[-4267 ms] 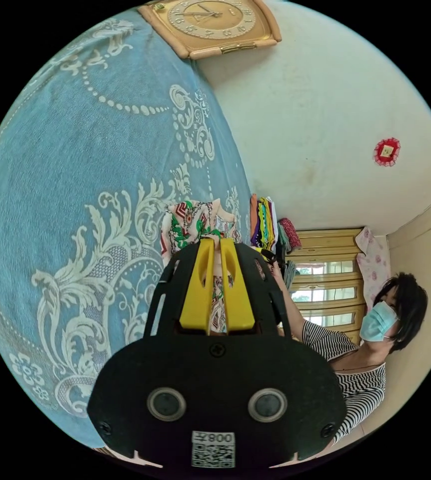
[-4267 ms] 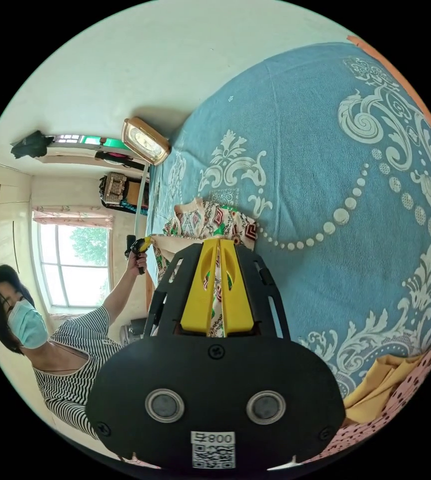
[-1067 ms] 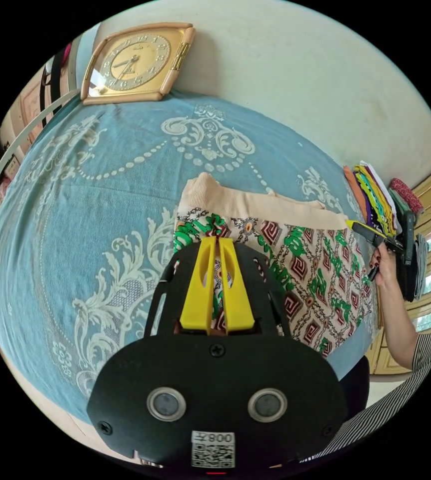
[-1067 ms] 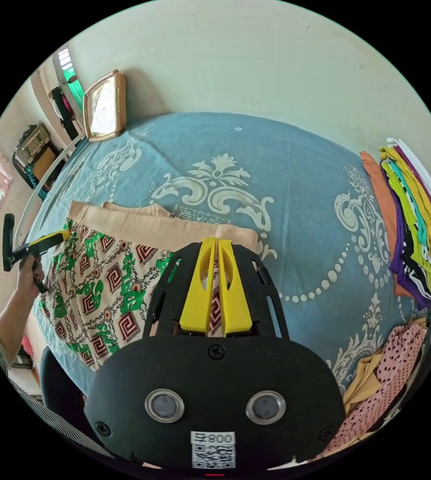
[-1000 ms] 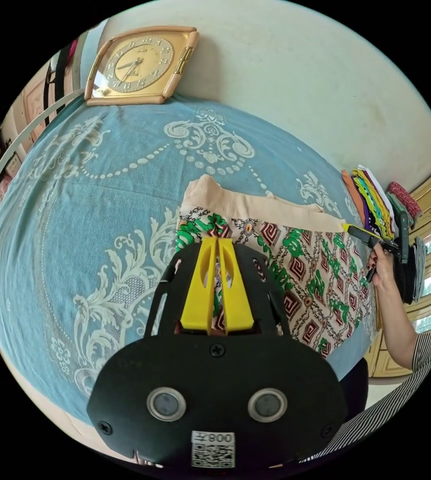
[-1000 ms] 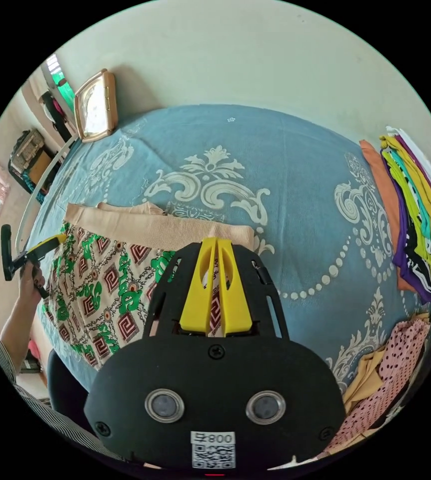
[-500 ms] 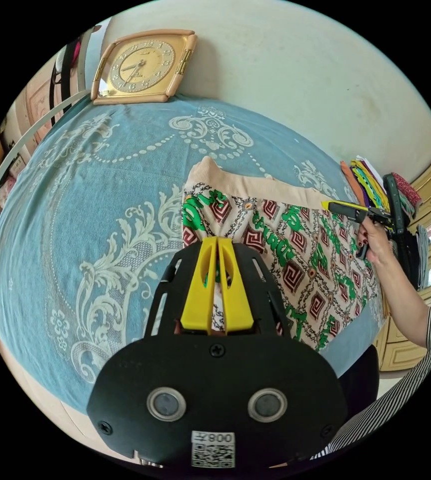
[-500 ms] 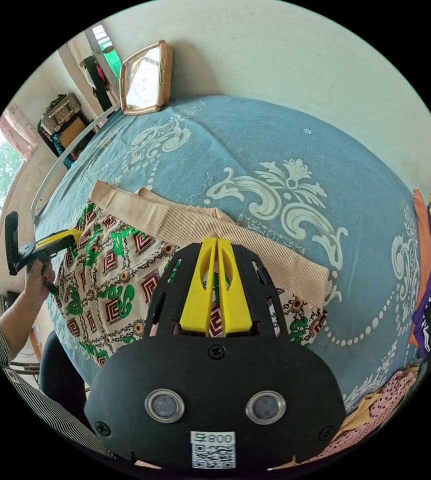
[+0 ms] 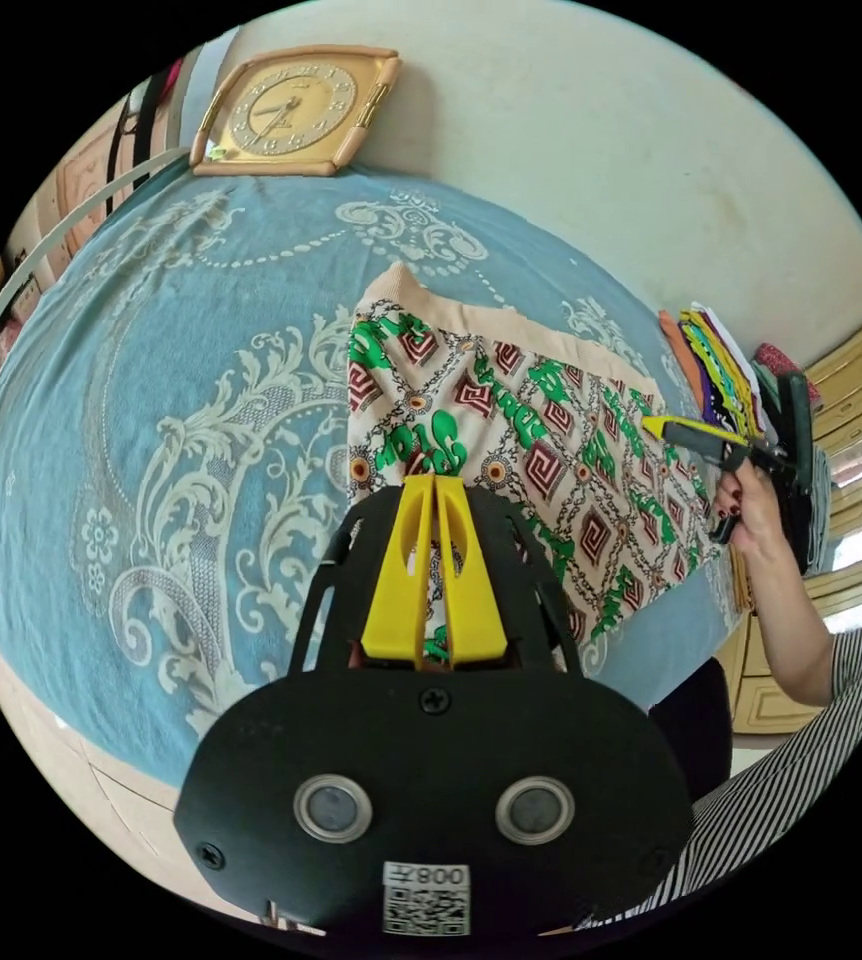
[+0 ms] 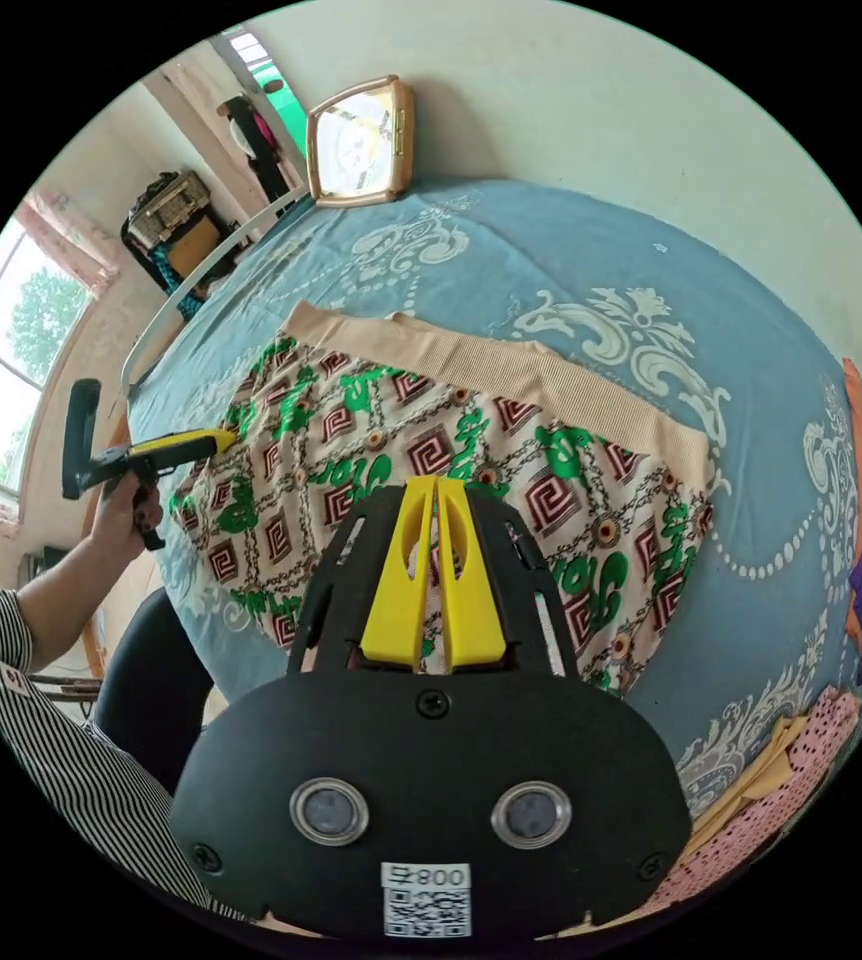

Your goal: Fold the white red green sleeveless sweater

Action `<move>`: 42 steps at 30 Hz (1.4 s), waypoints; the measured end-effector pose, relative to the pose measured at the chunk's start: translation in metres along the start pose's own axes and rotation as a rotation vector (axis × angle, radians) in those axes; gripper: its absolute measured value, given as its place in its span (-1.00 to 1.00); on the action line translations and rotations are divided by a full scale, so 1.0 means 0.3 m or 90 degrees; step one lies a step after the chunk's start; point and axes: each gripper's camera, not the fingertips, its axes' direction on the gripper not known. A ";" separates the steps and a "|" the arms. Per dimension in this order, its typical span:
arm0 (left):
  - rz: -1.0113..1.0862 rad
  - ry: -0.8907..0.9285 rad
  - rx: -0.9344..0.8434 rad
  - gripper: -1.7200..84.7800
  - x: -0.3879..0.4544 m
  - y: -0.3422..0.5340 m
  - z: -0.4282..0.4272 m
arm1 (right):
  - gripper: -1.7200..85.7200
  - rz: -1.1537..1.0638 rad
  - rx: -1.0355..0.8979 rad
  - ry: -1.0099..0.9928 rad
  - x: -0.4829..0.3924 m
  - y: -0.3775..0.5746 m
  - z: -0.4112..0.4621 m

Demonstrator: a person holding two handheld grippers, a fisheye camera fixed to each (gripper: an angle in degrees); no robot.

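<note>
Left gripper view: left gripper (image 9: pixel 435 485) low over the patterned sleeveless sweater (image 9: pixel 511 440), yellow jaws pressed together with a strip of the printed knit pinched between them. Sweater spread flat on the blue bedspread (image 9: pixel 151 400), beige ribbed hem toward the wall, opposite end near the bed's front edge. Right gripper (image 9: pixel 666 428) at the sweater's other side, gripped by a hand (image 9: pixel 746 505); too small here to tell how its jaws stand. Clock (image 9: pixel 296 110) propped at the bed's far corner, stack of folded clothes (image 9: pixel 716 355) along the far right edge.

Right gripper view: right gripper (image 10: pixel 436 487) also clamped shut, patterned fabric visible between the jaws near the sweater's (image 10: pixel 451 450) front edge. Left gripper (image 10: pixel 186 442) at the far side of the garment, tips at its edge. Loose pink dotted garment (image 10: pixel 781 770) at the bed's near right corner.

Step in hand, by judgement: laying the sweater out flat and pulling it taut, folding proper not yet begun. Next move likely calls for releasing, then regripping one side edge and carrying it across toward the middle without wrinkling the layer beneath.
</note>
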 end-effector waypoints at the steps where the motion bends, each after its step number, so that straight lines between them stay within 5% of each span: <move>1: 0.003 0.004 0.007 -0.96 0.000 0.007 -0.016 | -0.96 0.001 0.002 -0.006 -0.022 0.042 -0.018; 20: 0.008 -0.024 -0.101 -0.96 -0.080 0.311 -0.086 | -0.96 0.064 -0.103 -0.063 -0.024 0.496 -0.040; 30: -0.043 -0.030 -0.057 -0.92 -0.118 0.365 -0.170 | -0.94 0.307 0.065 -0.034 0.309 0.929 -0.351; 36: -0.137 0.104 0.003 -0.79 -0.232 0.415 -0.191 | -0.87 0.335 0.097 -0.057 0.469 1.097 -0.407; 42: -0.183 0.167 -0.046 -0.87 -0.263 0.404 -0.098 | -0.88 0.337 0.068 -0.109 0.569 1.149 -0.352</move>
